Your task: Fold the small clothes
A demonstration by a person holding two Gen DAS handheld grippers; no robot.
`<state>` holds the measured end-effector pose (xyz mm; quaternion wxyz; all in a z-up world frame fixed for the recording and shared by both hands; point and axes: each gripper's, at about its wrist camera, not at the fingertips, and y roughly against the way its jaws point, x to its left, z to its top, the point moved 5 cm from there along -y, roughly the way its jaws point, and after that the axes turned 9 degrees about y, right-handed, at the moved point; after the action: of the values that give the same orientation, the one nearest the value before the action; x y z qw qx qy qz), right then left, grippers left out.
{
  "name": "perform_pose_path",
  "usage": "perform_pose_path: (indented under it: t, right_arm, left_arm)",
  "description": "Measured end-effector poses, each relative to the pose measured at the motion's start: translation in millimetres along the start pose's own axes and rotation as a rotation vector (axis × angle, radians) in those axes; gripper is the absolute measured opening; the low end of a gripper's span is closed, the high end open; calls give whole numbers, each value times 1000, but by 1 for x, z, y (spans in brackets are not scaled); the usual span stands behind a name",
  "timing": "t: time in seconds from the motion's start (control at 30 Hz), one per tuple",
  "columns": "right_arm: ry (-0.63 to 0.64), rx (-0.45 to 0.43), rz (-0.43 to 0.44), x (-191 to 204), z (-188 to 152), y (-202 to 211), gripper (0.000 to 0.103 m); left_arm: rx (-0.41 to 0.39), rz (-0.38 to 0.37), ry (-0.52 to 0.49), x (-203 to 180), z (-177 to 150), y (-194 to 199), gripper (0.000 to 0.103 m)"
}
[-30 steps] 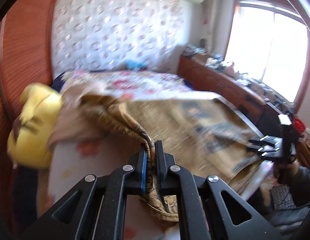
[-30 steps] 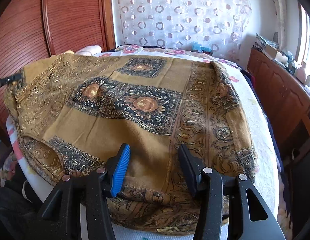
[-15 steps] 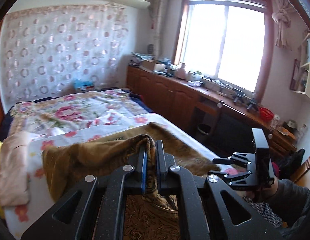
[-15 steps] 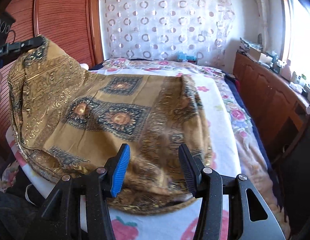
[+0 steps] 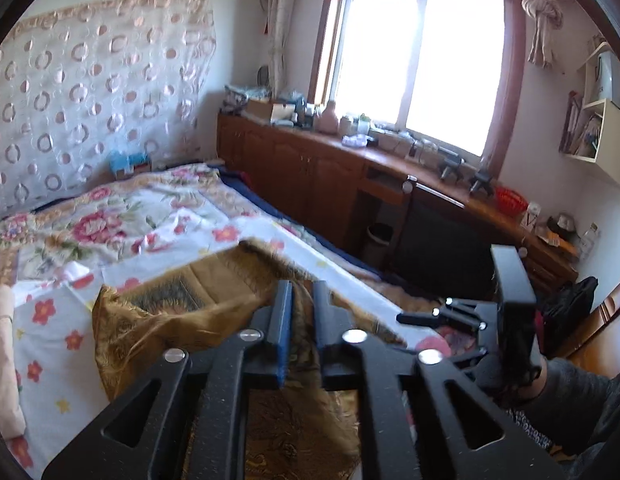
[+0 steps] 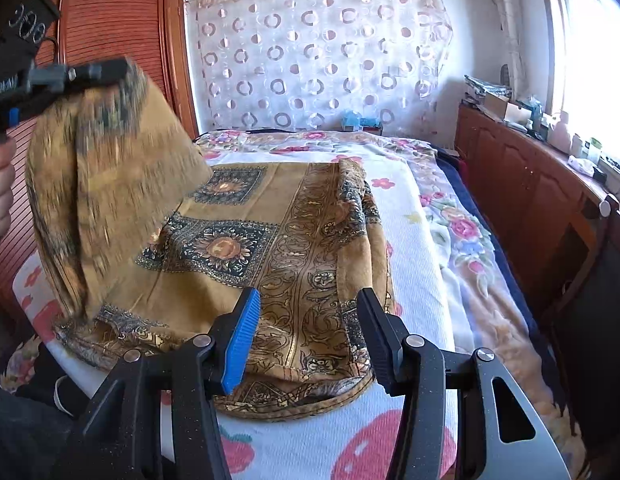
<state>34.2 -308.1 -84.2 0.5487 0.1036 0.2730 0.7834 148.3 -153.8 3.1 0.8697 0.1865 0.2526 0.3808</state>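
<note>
A golden-brown patterned cloth (image 6: 270,240) lies on the bed. My left gripper (image 5: 302,300) is shut on one edge of the cloth (image 5: 158,320) and holds it lifted. In the right wrist view the left gripper (image 6: 90,76) is at the upper left with the raised, blurred part of the cloth hanging from it. My right gripper (image 6: 306,320) is open and empty, low over the cloth's near edge. It also shows in the left wrist view (image 5: 450,316) at the right.
The bed has a white floral cover (image 6: 430,208). A wooden wardrobe (image 6: 110,20) stands on the left. A long wooden cabinet (image 5: 330,168) with clutter runs under the window on the right. A pink cloth (image 5: 2,352) lies at the bed's left side.
My left gripper has lifted the cloth's edge higher and carried it rightward over the rest of the cloth. My right gripper has stayed open near the front edge.
</note>
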Motion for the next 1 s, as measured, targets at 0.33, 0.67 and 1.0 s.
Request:
perform_pose_path:
  t: [0.33, 0.67, 1.0]
  right_arm:
    - [21, -4, 10, 1, 12, -5, 52]
    - [114, 105, 90, 16, 26, -57, 52]
    - [134, 181, 123, 18, 32, -92, 52]
  left_arm:
    - [7, 126, 51, 35, -33, 20, 38]
    - [5, 233, 132, 78, -72, 39, 39]
    - [1, 290, 200, 107, -90, 39, 39]
